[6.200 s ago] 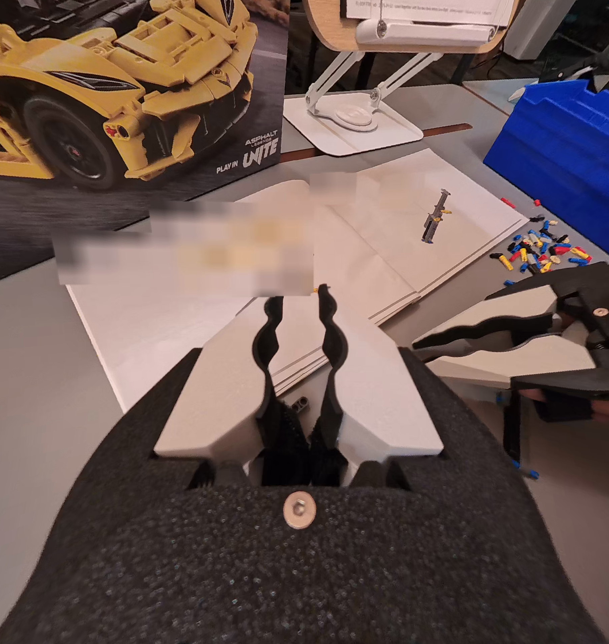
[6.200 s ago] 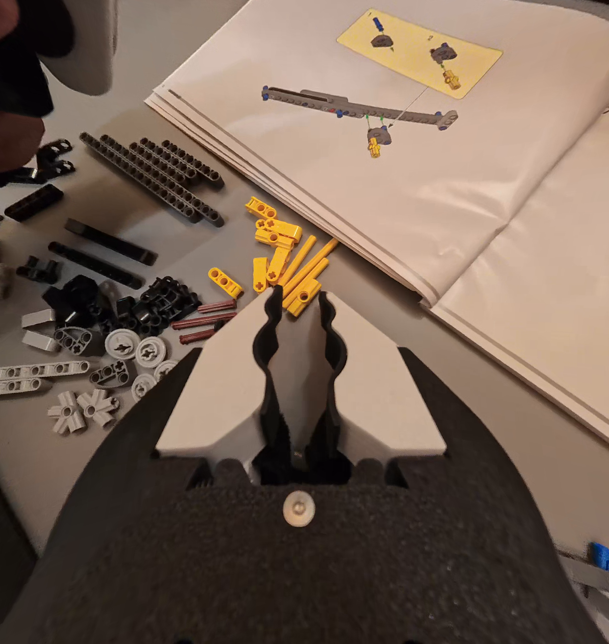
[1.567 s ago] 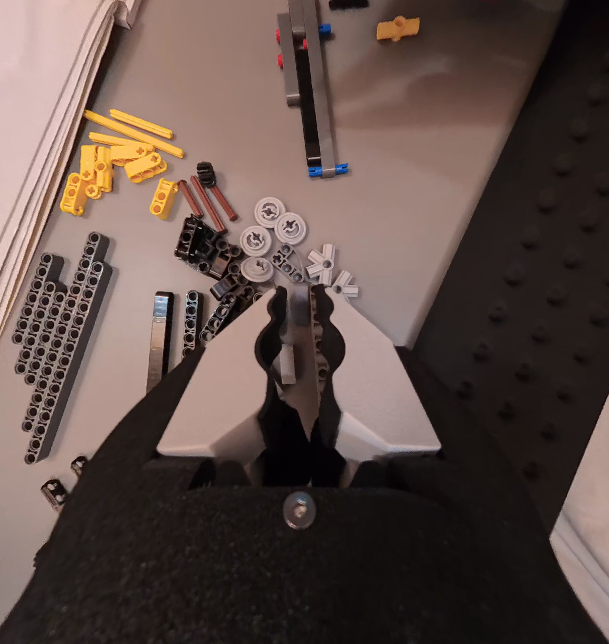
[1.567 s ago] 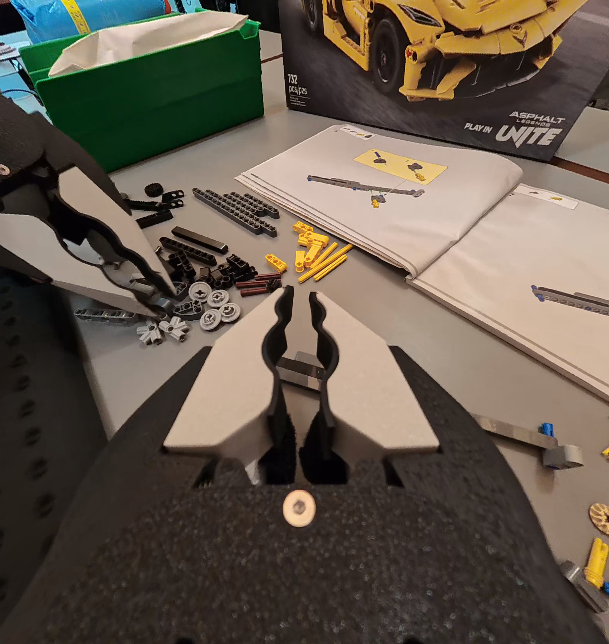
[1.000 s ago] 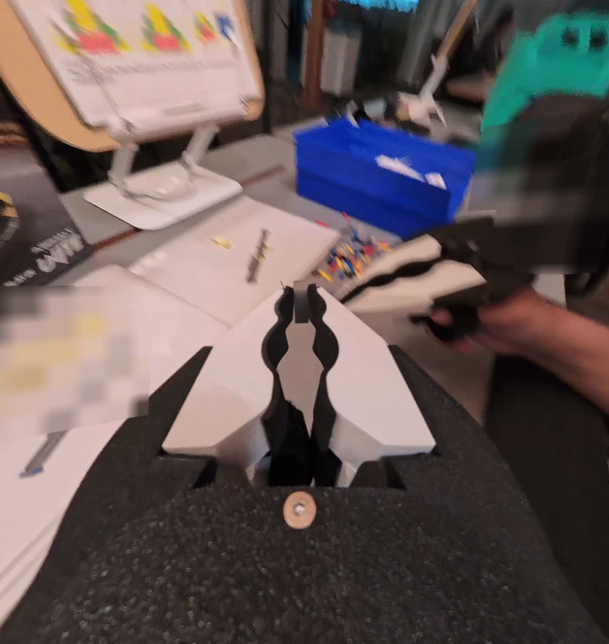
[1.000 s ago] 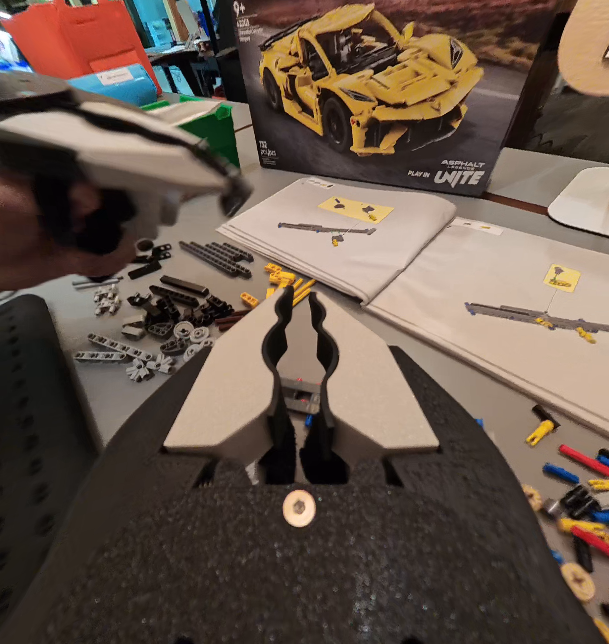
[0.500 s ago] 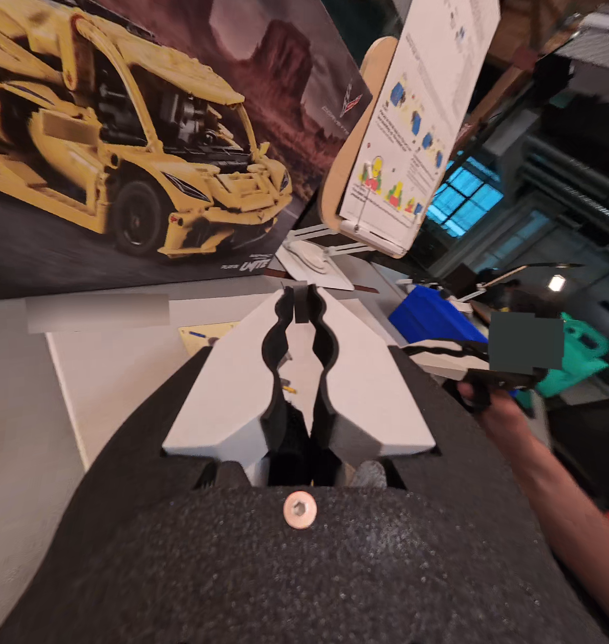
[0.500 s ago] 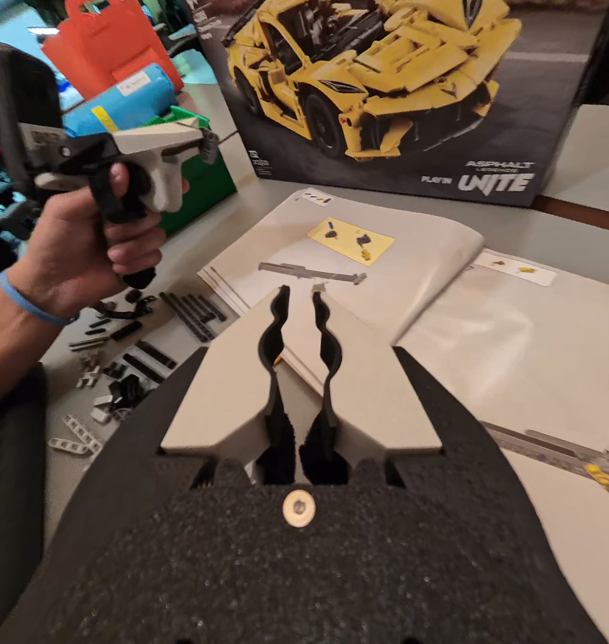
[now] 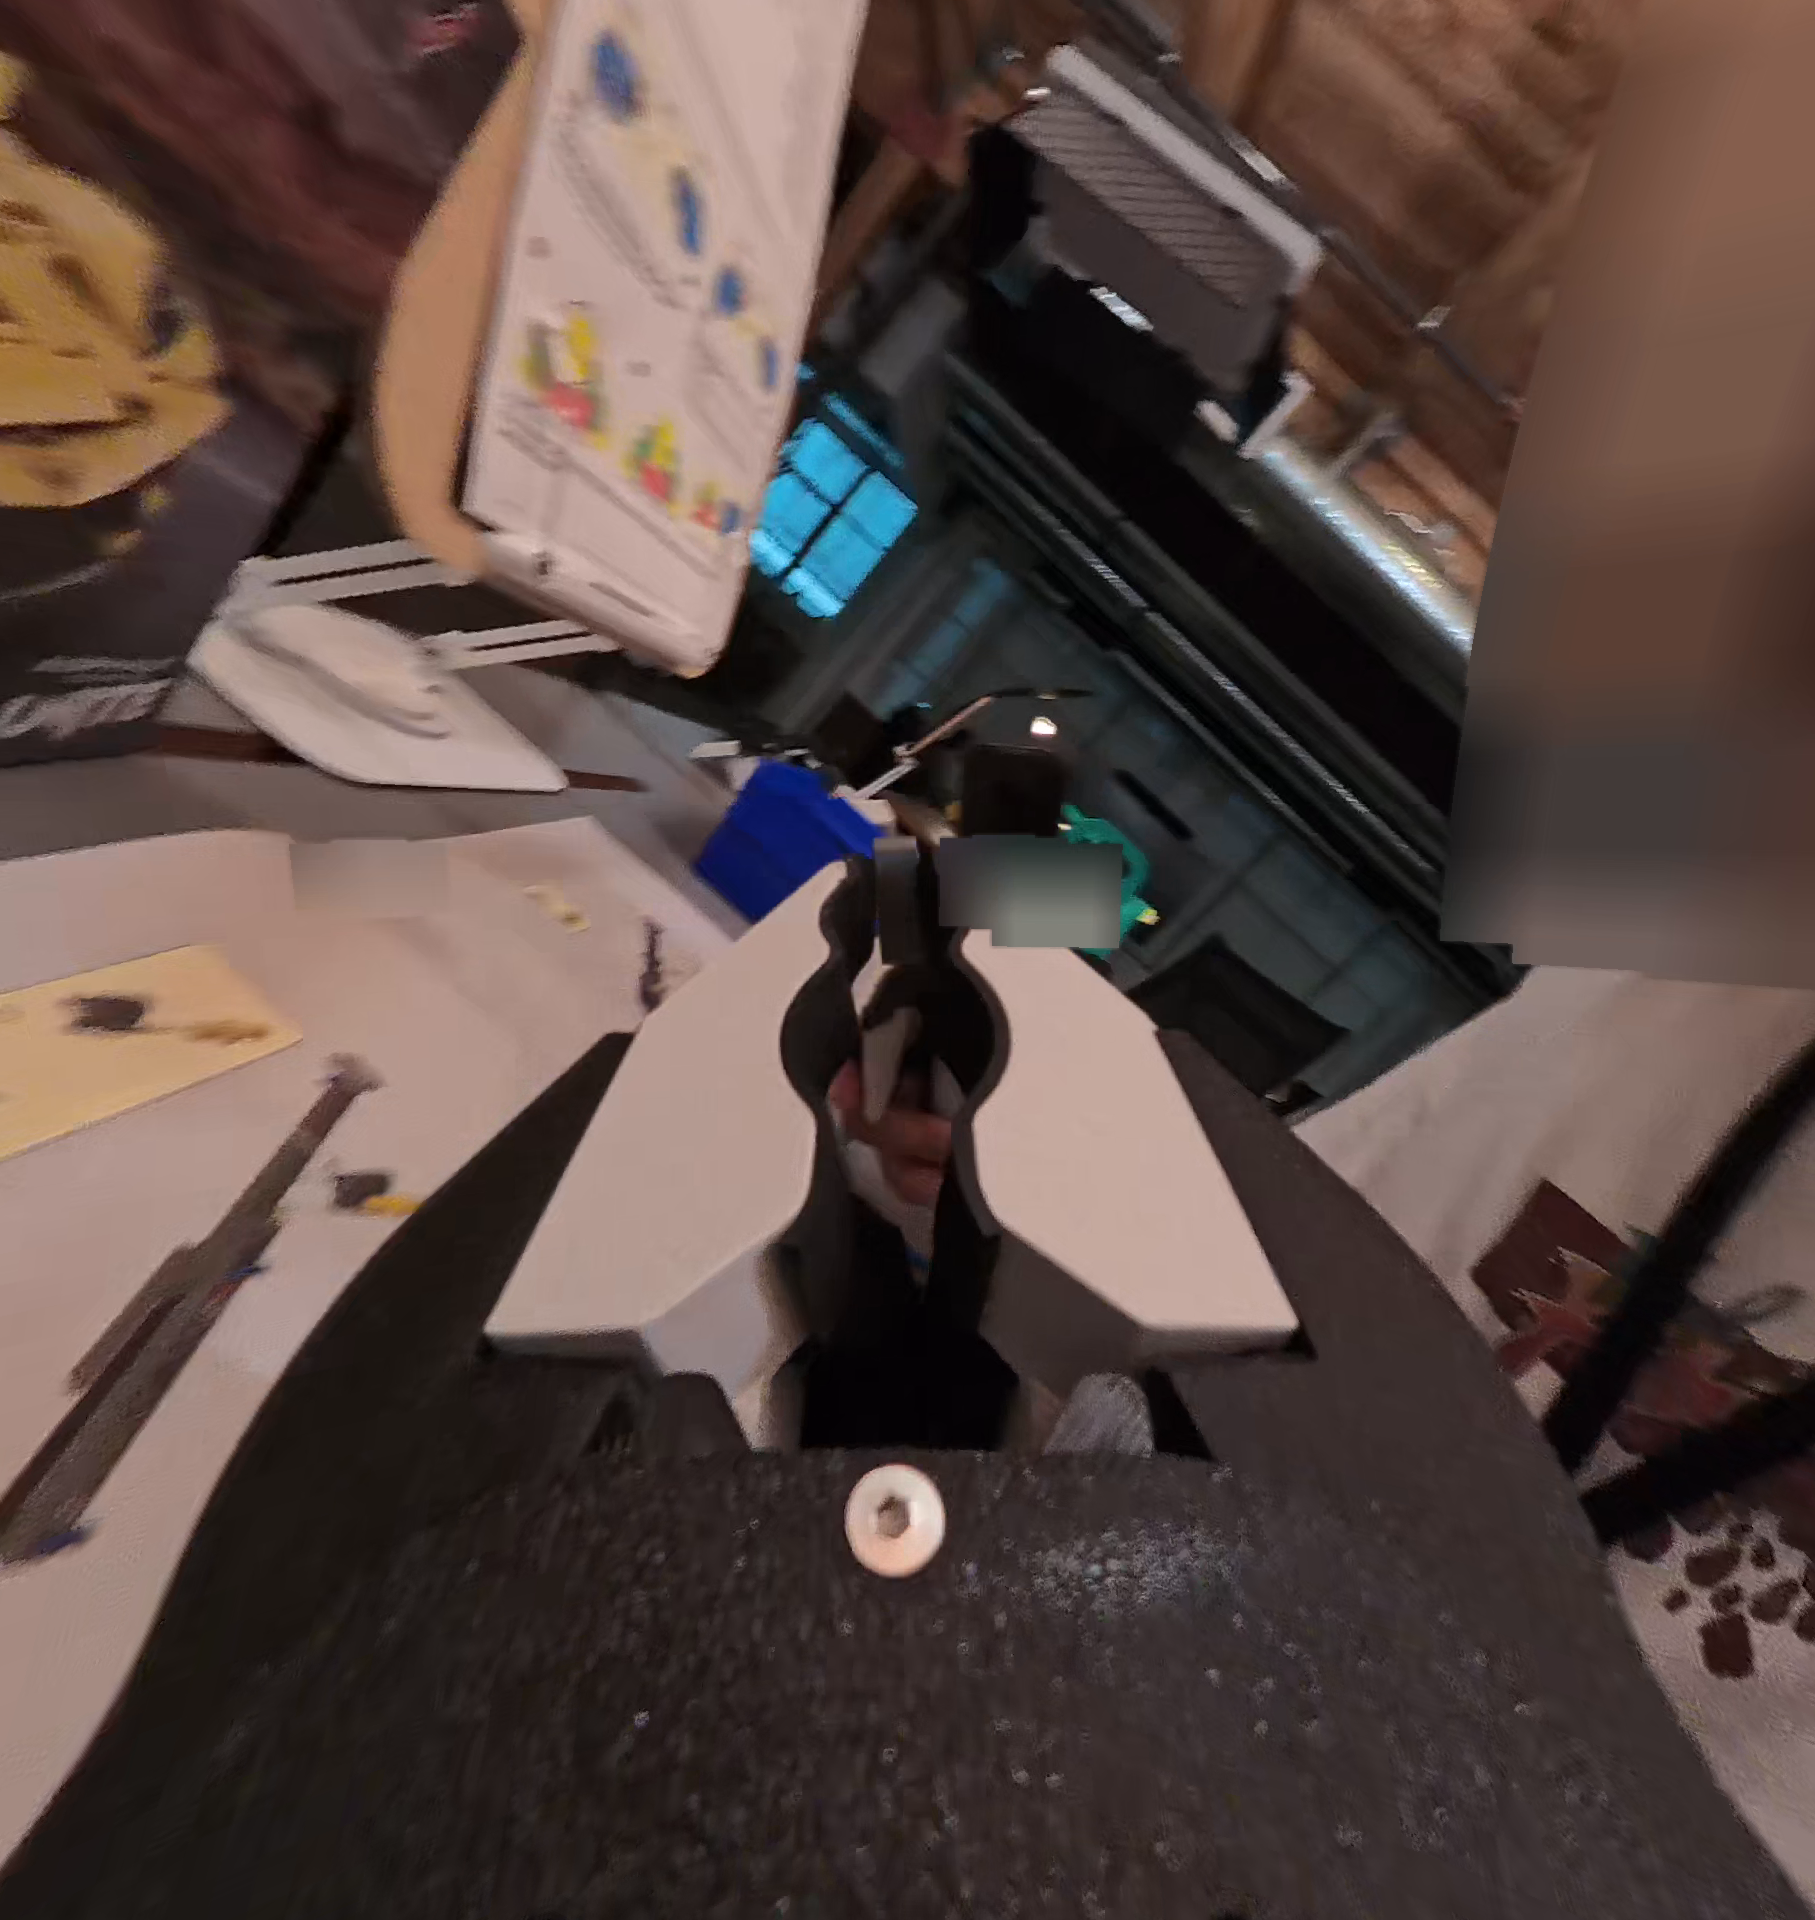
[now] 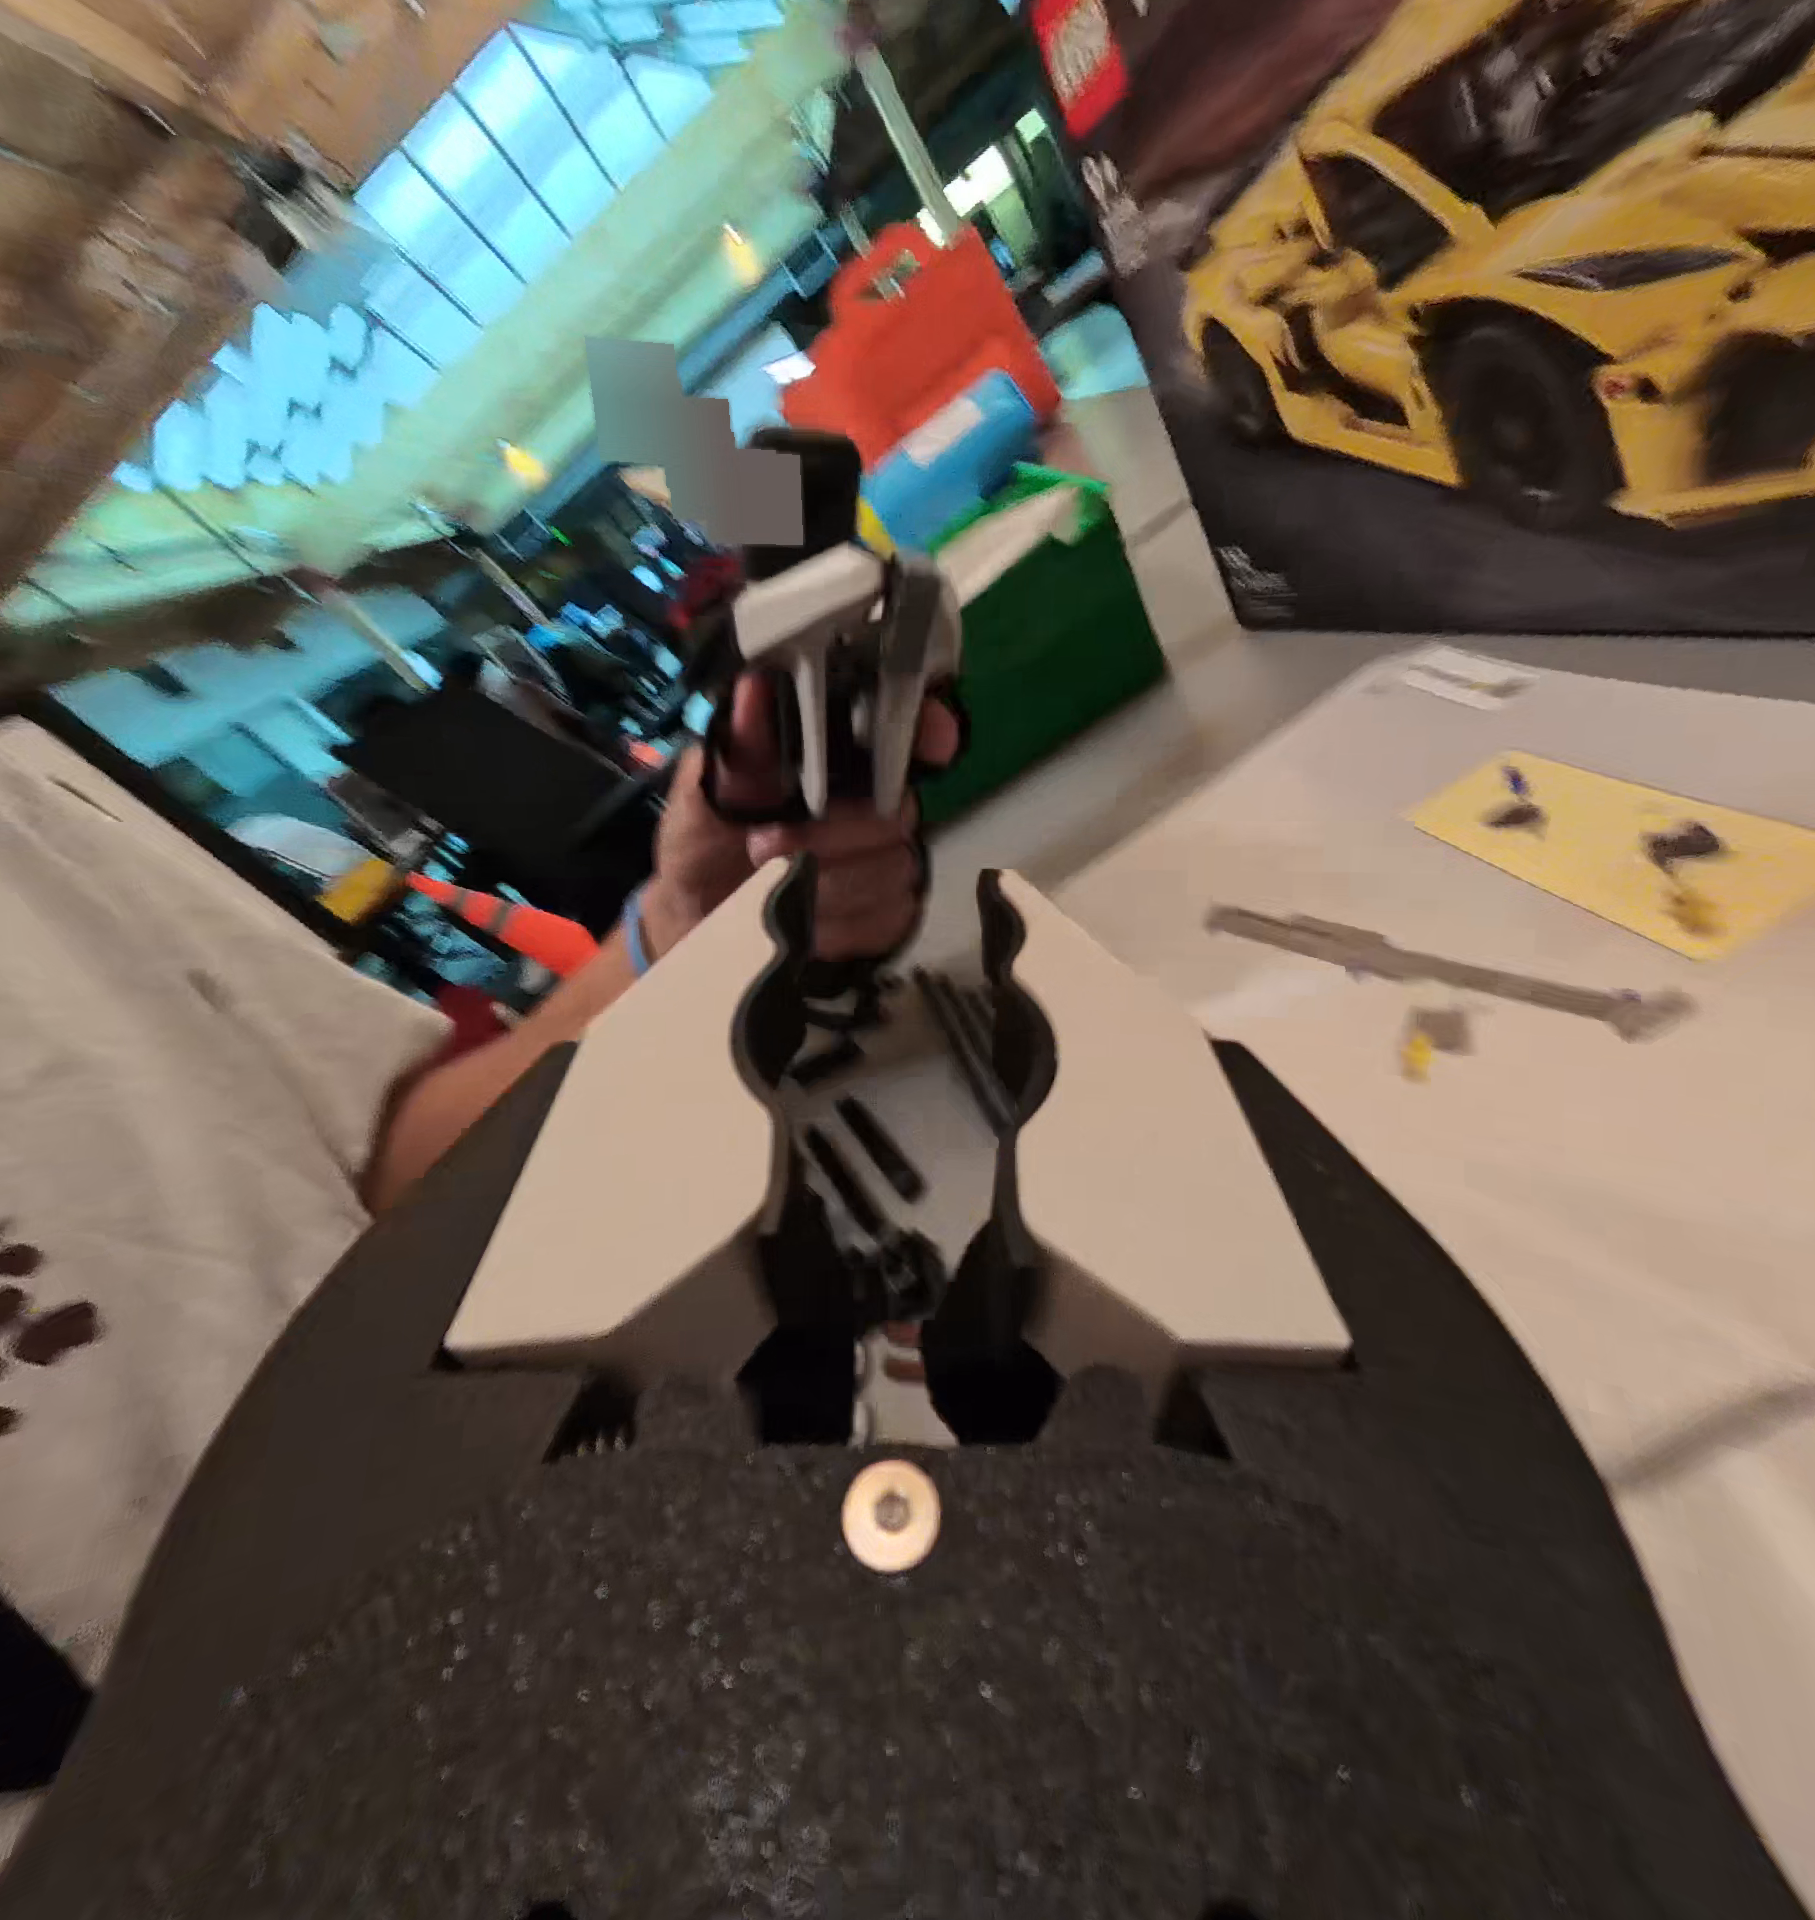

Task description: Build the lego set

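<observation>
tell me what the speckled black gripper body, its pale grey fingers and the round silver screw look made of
Speckled black gripper body: grainy matte surface, probably foam or textured printed plastic. Pale grey fingers: smooth, flat-faced and matte, likely hard plastic, with dark wavy inner pads, perhaps rubber. Round silver screw: shiny with a hex socket, apparently metal.

Both wrist cameras sit raised above the counter [image 9: 72,821], tilted, facing each other at close range. Each frames the opposite gripper; both share the open instruction booklet [image 10: 1505,1091] and the yellow-car box [image 10: 1505,312].
</observation>
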`<action>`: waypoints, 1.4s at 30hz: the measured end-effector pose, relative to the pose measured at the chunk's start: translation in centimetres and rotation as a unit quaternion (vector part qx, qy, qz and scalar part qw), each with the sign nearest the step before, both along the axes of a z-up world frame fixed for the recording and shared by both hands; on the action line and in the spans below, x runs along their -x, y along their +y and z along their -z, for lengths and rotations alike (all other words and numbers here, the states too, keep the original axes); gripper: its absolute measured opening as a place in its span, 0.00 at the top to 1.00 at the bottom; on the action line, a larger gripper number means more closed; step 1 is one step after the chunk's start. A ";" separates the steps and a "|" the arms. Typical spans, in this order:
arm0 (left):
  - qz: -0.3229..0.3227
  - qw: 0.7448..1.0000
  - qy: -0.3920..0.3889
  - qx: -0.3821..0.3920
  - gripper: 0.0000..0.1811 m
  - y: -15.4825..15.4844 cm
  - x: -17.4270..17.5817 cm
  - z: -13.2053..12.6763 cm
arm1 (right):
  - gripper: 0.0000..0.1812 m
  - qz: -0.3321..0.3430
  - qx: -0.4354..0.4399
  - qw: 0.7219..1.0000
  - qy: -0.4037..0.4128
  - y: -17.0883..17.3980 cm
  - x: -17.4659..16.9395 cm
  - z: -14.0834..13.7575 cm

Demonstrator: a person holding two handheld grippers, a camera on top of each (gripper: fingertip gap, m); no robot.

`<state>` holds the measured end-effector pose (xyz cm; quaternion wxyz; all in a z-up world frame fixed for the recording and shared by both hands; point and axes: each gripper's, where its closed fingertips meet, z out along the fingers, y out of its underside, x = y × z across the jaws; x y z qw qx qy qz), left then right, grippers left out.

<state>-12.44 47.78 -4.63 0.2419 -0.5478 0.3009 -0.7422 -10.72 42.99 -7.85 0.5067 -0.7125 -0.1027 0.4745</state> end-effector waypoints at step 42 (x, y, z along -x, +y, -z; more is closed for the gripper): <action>0.018 0.948 0.110 -0.299 0.92 -7.9 -4.2 2.4 | 0.95 0.237 -0.355 0.671 -0.606 -1.2 -3.0 -0.6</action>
